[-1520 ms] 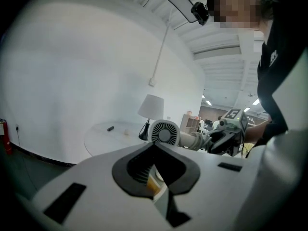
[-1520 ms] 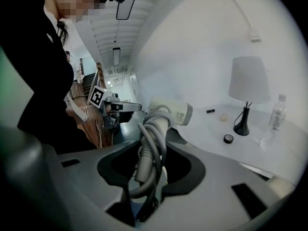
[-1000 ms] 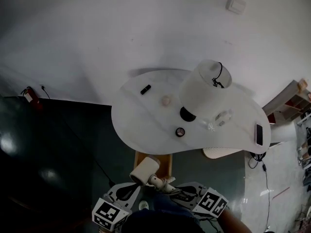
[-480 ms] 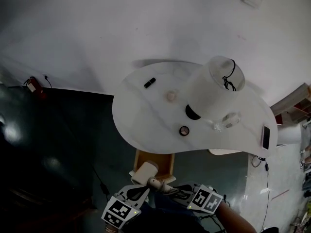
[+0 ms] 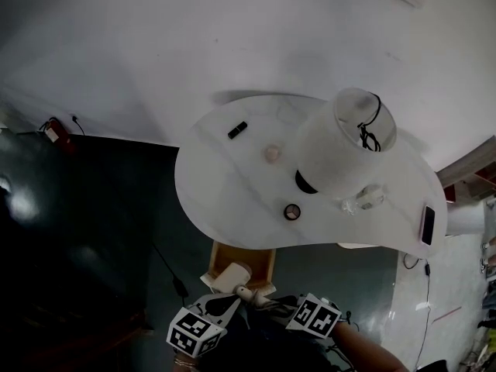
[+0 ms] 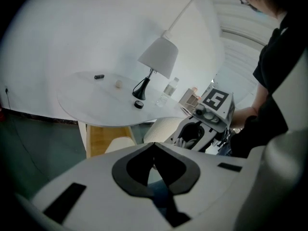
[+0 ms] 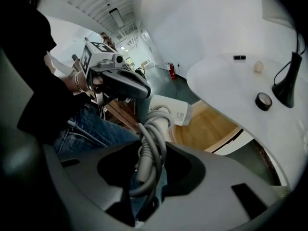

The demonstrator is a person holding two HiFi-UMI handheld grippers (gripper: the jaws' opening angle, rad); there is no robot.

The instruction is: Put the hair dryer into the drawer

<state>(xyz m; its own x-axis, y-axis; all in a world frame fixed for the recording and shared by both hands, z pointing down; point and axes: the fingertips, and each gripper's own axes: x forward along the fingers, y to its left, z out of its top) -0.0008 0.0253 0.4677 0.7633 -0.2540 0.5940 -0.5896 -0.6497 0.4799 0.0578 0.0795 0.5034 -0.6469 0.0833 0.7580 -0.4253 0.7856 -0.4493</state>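
Observation:
A white hair dryer [image 5: 232,276] hangs over the front of the open wooden drawer [image 5: 263,258] under the table. In the right gripper view my right gripper [image 7: 149,158] is shut on the dryer's handle and coiled grey cord [image 7: 153,143], and the dryer's body [image 7: 175,112] points toward the drawer [image 7: 211,126]. My left gripper [image 5: 221,304] sits just left of the dryer. Its dark jaws [image 6: 154,150] meet at the tips with nothing between them. A cream edge of the dryer [image 6: 115,144] peeks out behind it. Whether the left gripper touches the dryer is unclear.
Above the drawer spreads a curved white table [image 5: 225,192] carrying a lamp [image 5: 341,149], a small round tin [image 5: 292,211], a ball [image 5: 271,153], a black stick [image 5: 238,130], a bottle [image 5: 364,198] and a phone [image 5: 428,225]. The person's legs are right behind the grippers.
Both grippers have sunk with the hair dryer toward the open drawer, and the dryer looks smaller in the head view. The right gripper's hold on it looks the same.

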